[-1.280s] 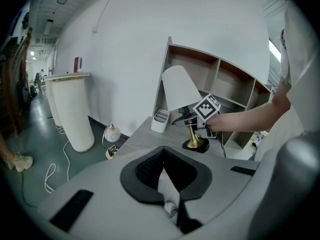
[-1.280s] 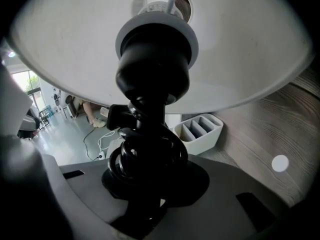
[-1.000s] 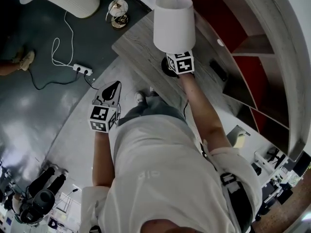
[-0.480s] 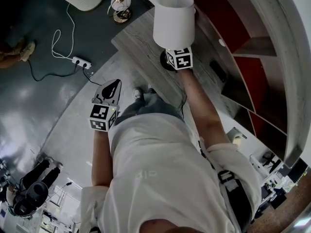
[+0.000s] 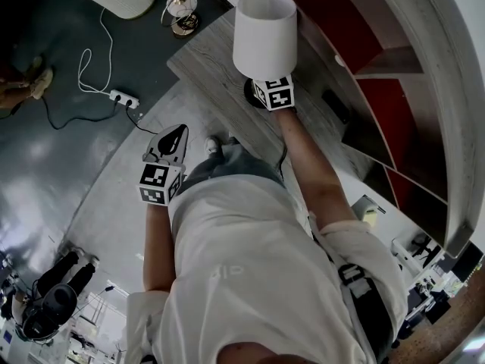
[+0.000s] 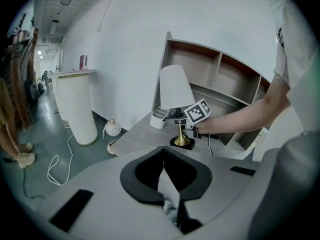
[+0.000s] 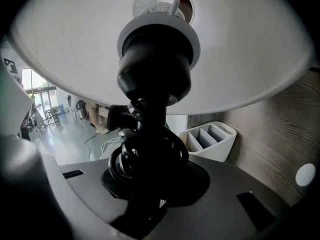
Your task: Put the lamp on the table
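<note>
The lamp (image 5: 264, 35) stands upright at the upper middle of the head view, its long axis vertical and its shade on top. The right gripper (image 5: 267, 89) pinches the dark stem just below the shade, so the lamp rises straight up from the jaws in the right gripper view. In the left gripper view the black base (image 6: 181, 143) sits low on the table (image 6: 142, 134), at the centre of the frame. I cannot tell whether it rests on the wood or hangs just above it. The coming move turns on that gap under the base. The left gripper (image 5: 171, 144) is well apart at the left middle, its jaws pressed together on nothing.
</note>
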Motion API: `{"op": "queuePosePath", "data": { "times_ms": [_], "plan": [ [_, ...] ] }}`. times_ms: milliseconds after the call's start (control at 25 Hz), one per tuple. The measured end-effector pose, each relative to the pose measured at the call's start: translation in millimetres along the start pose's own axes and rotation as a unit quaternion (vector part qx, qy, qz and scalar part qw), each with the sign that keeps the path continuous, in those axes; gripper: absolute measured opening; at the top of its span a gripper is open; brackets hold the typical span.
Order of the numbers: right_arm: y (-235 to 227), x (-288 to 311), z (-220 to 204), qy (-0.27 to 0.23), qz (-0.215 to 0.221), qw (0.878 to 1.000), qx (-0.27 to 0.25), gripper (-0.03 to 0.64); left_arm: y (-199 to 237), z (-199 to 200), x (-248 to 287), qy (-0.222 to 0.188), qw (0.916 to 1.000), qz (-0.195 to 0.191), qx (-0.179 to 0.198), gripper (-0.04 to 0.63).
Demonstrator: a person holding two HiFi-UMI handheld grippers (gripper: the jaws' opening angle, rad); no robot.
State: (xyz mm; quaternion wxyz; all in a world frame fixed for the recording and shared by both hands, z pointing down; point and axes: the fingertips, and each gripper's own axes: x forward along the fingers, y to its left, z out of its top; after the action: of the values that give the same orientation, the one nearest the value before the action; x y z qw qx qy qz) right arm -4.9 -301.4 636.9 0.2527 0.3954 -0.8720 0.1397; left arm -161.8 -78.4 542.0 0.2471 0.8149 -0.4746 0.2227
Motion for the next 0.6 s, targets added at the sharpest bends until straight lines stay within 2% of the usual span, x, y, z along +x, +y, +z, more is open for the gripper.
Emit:
{"op": "queuePosePath", "data": {
  "times_ms": [360,600],
  "plan": [
    [-3.4,-7.9,-5.4,-0.008,-0.006,1.000,0.003,0.153,-6.9,-0.9,1.1,0.002,1.0000,-0.005,0.006,0.017],
    [-4.8,-20.4,-12.8,-0.002,-0.011,1.000,0.007,0.194,-10.8,-1.4,0.7,0.002,0.9999,-0.012,0.006,0.017]
  ]
}}
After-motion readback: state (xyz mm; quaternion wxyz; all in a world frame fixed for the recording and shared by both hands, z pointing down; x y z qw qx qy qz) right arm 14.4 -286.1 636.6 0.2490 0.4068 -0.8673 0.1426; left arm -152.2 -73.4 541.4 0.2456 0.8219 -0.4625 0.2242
